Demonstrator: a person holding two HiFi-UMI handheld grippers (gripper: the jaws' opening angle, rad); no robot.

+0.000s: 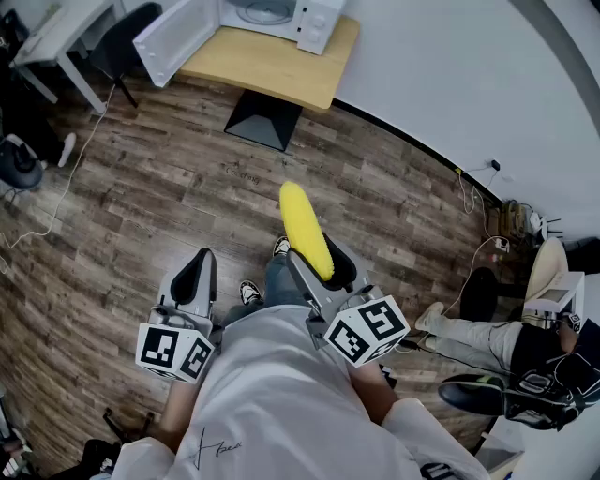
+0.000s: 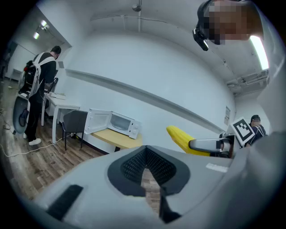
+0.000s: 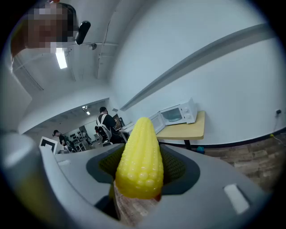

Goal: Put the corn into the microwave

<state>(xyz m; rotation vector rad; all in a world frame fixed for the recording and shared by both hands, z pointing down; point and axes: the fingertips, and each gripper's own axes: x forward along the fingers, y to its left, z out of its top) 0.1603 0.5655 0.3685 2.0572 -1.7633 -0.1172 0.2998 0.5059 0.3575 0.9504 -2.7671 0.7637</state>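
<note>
A yellow plastic corn cob [image 1: 306,228] is clamped base-first in the right gripper [image 1: 322,264], its tip jutting past the jaws; the left gripper [image 1: 194,281] beside it is closed on nothing. Well ahead of both stands the white microwave [image 1: 274,13], its door [image 1: 176,39] swung open leftward, on a light wooden table [image 1: 272,67] against the wall [image 1: 450,66]. Wood-plank floor [image 1: 141,202] lies open between claws and table; a white cable [image 1: 58,202] trails far left, and a seated person's legs [image 1: 469,336] lie off right.

The microwave [image 1: 272,14] is sitting on the far tabletop [image 1: 272,67], its door standing open leftward. The corn [image 1: 306,230] is lying in the right hand-held gripper [image 1: 321,259], pointing far; the left hand-held gripper [image 1: 199,272] is hovering left of it.
</note>
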